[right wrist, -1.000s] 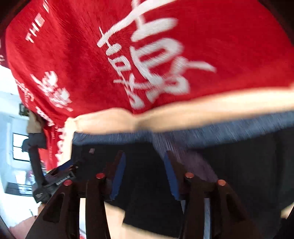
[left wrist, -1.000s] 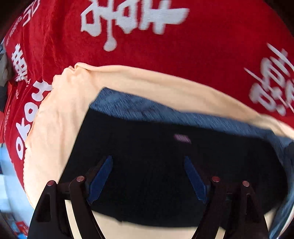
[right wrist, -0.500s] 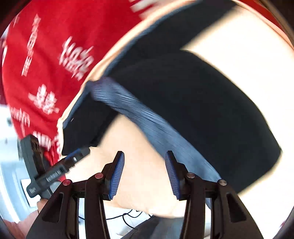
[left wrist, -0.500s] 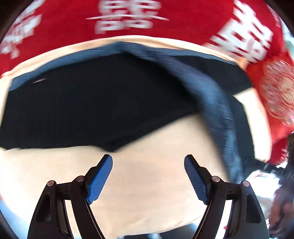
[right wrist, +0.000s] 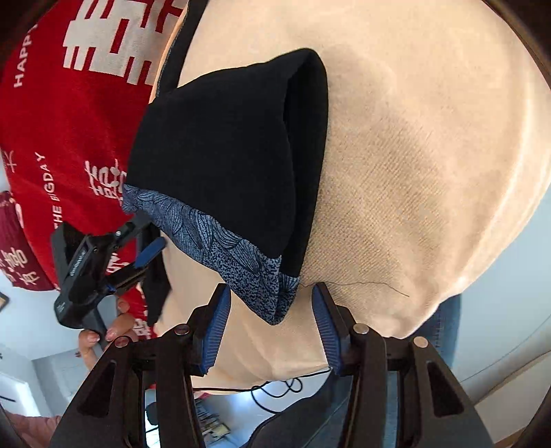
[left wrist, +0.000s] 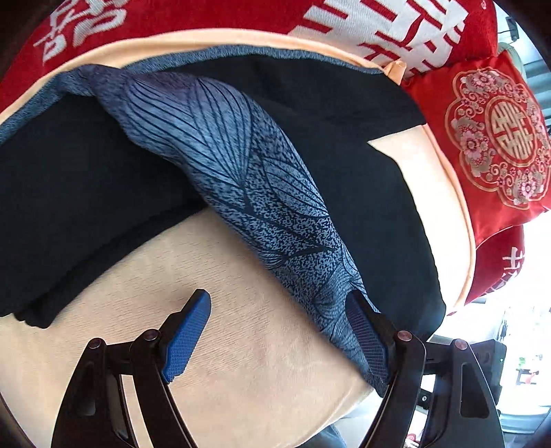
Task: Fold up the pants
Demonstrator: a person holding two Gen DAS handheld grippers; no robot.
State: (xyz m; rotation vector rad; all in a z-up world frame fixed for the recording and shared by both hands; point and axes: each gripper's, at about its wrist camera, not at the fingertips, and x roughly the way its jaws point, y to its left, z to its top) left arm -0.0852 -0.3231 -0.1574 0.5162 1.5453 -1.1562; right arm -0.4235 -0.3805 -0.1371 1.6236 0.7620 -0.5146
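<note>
Black pants point(left wrist: 86, 193) with a blue leaf-patterned waistband point(left wrist: 241, 172) lie folded on a cream cushion point(left wrist: 241, 344). My left gripper point(left wrist: 280, 339) is open and empty above the cushion, with the waistband's end by its right finger. In the right wrist view the folded pants point(right wrist: 224, 155) lie ahead, and the waistband's corner point(right wrist: 265, 293) reaches between the fingers of my open right gripper point(right wrist: 270, 331). The left gripper point(right wrist: 113, 255) shows at the left, held in a hand.
A red cloth with white characters point(left wrist: 224, 13) covers the surface behind the cushion. A red embroidered pillow point(left wrist: 496, 138) lies at the right. The cushion's front edge point(right wrist: 396, 331) drops off to cables point(right wrist: 275, 389) on the floor and blue jeans point(right wrist: 447, 331).
Both grippers have pulled back from the pants toward the cushion's front edge. The folded pants now lie further ahead, with the patterned waistband on the near side.
</note>
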